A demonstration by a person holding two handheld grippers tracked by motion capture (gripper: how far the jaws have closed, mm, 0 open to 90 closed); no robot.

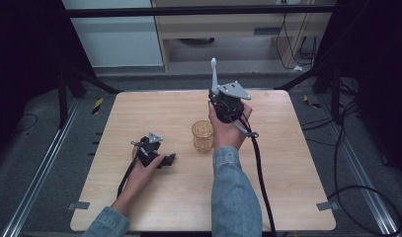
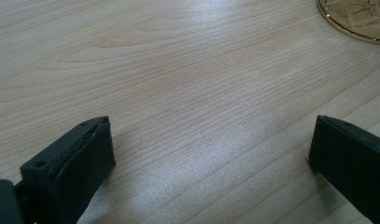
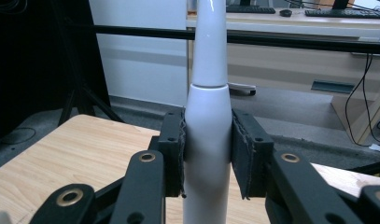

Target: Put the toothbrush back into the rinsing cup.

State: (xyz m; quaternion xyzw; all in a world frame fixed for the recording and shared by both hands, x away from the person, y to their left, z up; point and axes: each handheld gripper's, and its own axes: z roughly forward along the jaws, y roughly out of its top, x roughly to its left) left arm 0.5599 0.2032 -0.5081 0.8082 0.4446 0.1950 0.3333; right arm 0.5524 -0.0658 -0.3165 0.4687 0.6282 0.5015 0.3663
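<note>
**Toothbrush lifted, glass waiting below**

Your right gripper (image 3: 207, 154) is clamping the white electric toothbrush (image 3: 207, 121) upright above the table's (image 1: 287, 197) far side. You are likely heading for the amber glass (image 1: 202, 136) nearby: tip carefully, room is ample. Your left gripper (image 2: 211, 154) is resting wide open, empty, beside it.

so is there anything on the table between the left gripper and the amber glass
No. In the high view, bare wood separates the left gripper from the amber glass; the left gripper view shows the same bare wooden table.
</note>
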